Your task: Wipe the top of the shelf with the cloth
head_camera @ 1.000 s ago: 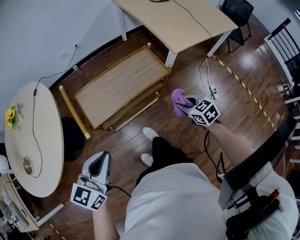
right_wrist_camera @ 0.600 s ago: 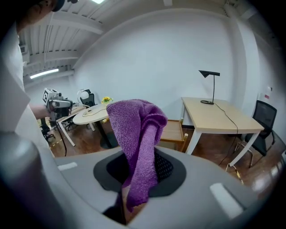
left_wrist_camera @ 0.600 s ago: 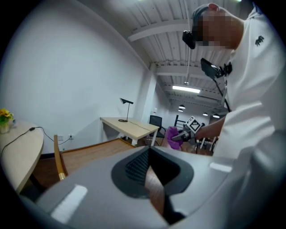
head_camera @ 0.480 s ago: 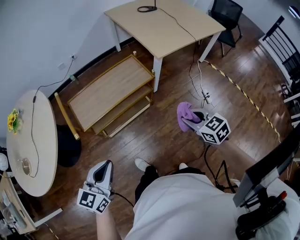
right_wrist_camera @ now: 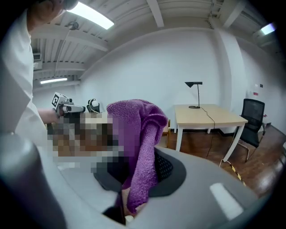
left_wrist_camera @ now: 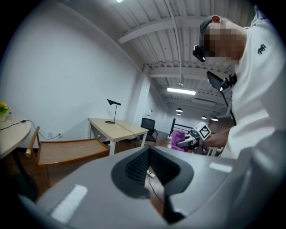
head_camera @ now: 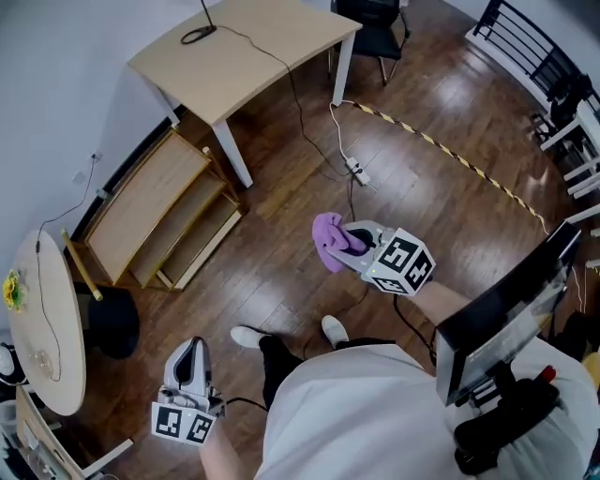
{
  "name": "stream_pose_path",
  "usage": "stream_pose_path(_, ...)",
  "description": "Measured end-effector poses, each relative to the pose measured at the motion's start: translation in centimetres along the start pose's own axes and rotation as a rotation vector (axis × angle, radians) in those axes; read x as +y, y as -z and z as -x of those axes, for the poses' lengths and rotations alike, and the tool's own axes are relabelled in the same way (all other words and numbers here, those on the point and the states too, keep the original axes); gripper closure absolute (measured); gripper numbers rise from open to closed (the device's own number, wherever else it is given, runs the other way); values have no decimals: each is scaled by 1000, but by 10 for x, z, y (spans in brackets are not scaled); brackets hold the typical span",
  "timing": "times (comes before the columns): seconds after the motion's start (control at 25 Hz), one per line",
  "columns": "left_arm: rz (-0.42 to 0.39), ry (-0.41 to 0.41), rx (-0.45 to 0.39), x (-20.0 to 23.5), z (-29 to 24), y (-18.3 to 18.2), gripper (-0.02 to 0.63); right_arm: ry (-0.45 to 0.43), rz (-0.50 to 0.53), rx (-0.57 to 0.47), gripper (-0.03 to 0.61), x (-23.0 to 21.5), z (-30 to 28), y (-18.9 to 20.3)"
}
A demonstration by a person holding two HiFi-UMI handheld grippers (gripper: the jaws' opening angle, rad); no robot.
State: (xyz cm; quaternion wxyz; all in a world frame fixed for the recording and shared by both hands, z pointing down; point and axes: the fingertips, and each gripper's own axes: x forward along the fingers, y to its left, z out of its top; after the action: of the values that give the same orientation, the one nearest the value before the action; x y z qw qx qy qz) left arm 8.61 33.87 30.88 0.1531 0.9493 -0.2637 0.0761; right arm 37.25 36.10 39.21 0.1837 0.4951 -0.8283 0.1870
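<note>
The low wooden shelf stands against the wall at the left, its top bare; it also shows in the left gripper view. A purple cloth hangs from my right gripper, which is shut on it above the wood floor, well to the right of the shelf. In the right gripper view the cloth drapes over the jaws and hides the shelf. My left gripper is low at the left near my feet, shut and holding nothing, and points toward the shelf.
A light wooden desk with a lamp base and cable stands beyond the shelf. A power strip and striped floor tape lie on the floor. A round table and a dark object are at the left, and a black chair is behind the desk.
The shelf has slid left and farther off in the head view as the person turned and stepped. The right gripper with the cloth is now farther from the shelf. Both grippers stay shut.
</note>
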Motion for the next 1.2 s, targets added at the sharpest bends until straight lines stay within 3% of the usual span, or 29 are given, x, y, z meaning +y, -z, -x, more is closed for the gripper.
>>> stream_pose_path(0.2, -13, 37, 33, -59, -5, 10, 595, -23, 13, -66, 497, 13, 61, -6)
stream_pose_path(0.48, -74, 95, 38, -97, 2, 7, 595, 7, 54, -167, 497, 38, 115, -28)
stream_pose_path(1.2, -86, 131, 2, -97, 88, 8, 595, 14, 75, -222, 497, 129, 122, -55)
